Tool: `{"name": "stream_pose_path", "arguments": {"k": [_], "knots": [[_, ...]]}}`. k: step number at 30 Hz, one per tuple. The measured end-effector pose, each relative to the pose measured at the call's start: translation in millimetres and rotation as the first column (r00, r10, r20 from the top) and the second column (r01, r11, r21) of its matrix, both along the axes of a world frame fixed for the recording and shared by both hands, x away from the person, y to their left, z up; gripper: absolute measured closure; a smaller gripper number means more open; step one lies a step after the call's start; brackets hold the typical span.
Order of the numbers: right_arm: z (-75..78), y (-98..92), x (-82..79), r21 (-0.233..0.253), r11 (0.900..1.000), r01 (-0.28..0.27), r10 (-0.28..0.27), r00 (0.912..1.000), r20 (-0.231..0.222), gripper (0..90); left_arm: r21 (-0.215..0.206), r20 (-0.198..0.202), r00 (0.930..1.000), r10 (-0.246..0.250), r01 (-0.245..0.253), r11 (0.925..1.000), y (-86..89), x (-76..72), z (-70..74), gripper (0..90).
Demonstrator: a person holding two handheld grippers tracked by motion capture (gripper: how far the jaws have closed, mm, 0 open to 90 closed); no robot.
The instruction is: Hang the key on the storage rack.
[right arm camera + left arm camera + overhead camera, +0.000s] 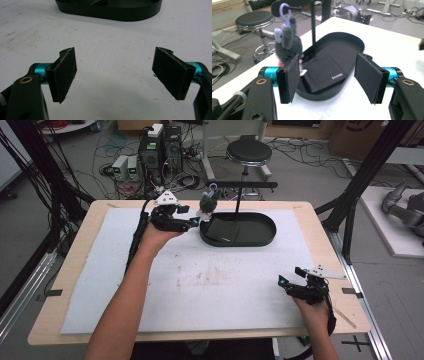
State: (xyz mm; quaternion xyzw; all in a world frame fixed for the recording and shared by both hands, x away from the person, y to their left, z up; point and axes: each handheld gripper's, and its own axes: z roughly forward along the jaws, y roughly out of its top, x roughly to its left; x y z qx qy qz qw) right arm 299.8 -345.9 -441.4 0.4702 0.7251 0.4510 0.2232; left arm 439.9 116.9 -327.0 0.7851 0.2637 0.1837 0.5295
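Note:
A black oval tray (272,227) sits at the back middle of the white mat, with a thin post and a crossbar (245,185) rising from it. A black wallet (323,72) lies inside the tray. A grey plush keychain (288,42) is at the tray's left end, its purple loop over the bar's tip; whether it hangs free or touches the table I cannot tell. My left gripper (194,222) (328,75) is open just short of the plush and the tray's left end. My right gripper (291,276) (115,72) is open over bare mat at the front right, with the tray (110,10) far ahead.
The white mat (200,285) covers most of the wooden table and has faint stains at its middle. Behind the table stand a black stool (248,152), computer towers (160,150) and loose cables. Black frame struts (360,180) rise at the right.

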Motion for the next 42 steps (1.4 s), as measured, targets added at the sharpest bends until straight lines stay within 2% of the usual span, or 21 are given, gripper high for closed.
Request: {"name": "stream_pose_path", "arguments": {"k": [1, 6, 9, 14, 19, 22, 28, 34, 37, 42], "knots": [[-0.2, 1.1, 0.4, -0.003, 1.000, -0.002, 0.002, 1.0000, 0.000, 20.2, -0.013, -0.007, 0.9999, -0.012, 0.012, 0.9999, 1.2, -4.0, -2.2, 36.8], [0.0, 4.5, 2.1, -0.005, 1.000, -0.009, 0.009, 1.0000, 0.001, 20.2, -0.024, -0.033, 0.9965, -0.076, 0.075, 0.9969, 8.2, -22.1, -11.2, 32.6], [-0.3, 6.6, 2.6, -0.010, 1.000, -0.012, 0.012, 0.9999, 0.001, 20.2, -0.043, -0.038, 0.9923, -0.118, 0.116, 0.9923, 14.8, -33.1, -15.5, 32.0], [0.5, 7.9, 2.9, -0.012, 1.000, -0.013, 0.013, 0.9999, 0.004, 20.2, -0.047, -0.037, 0.9864, -0.160, 0.158, 0.9862, 30.5, -54.7, -24.4, 28.9], [-0.1, 8.4, 3.2, -0.011, 1.000, -0.011, 0.011, 0.9999, -0.003, 20.2, -0.034, -0.048, 0.9884, -0.144, 0.142, 0.9892, 48.3, -71.3, -43.2, 26.6], [0.2, 8.6, 3.7, -0.009, 1.000, -0.012, 0.012, 0.9999, -0.001, 20.2, -0.047, -0.047, 0.9901, -0.133, 0.130, 0.9903, 57.0, -81.9, -50.6, 25.5], [-0.2, 7.0, 4.8, -0.007, 1.000, -0.012, 0.012, 0.9999, 0.001, 20.2, -0.057, -0.032, 0.9914, -0.127, 0.125, 0.9905, 70.9, -100.8, -55.4, 25.3], [0.1, 5.4, 6.3, 0.005, 1.000, -0.010, 0.010, 0.9999, 0.004, 20.2, -0.060, -0.027, 0.9939, -0.107, 0.105, 0.9926, 85.1, -112.9, -61.7, 24.6], [-0.6, 4.6, 7.3, 0.003, 1.000, -0.012, 0.012, 0.9999, 0.005, 20.2, -0.074, -0.030, 0.9964, -0.079, 0.077, 0.9943, 92.2, -117.4, -66.6, 22.9], [-1.5, 4.7, 9.0, 0.014, 1.000, -0.009, 0.009, 1.0000, 0.002, 20.2, -0.069, -0.029, 0.9987, -0.042, 0.040, 0.9969, 100.6, -122.5, -72.3, 20.2]]}}
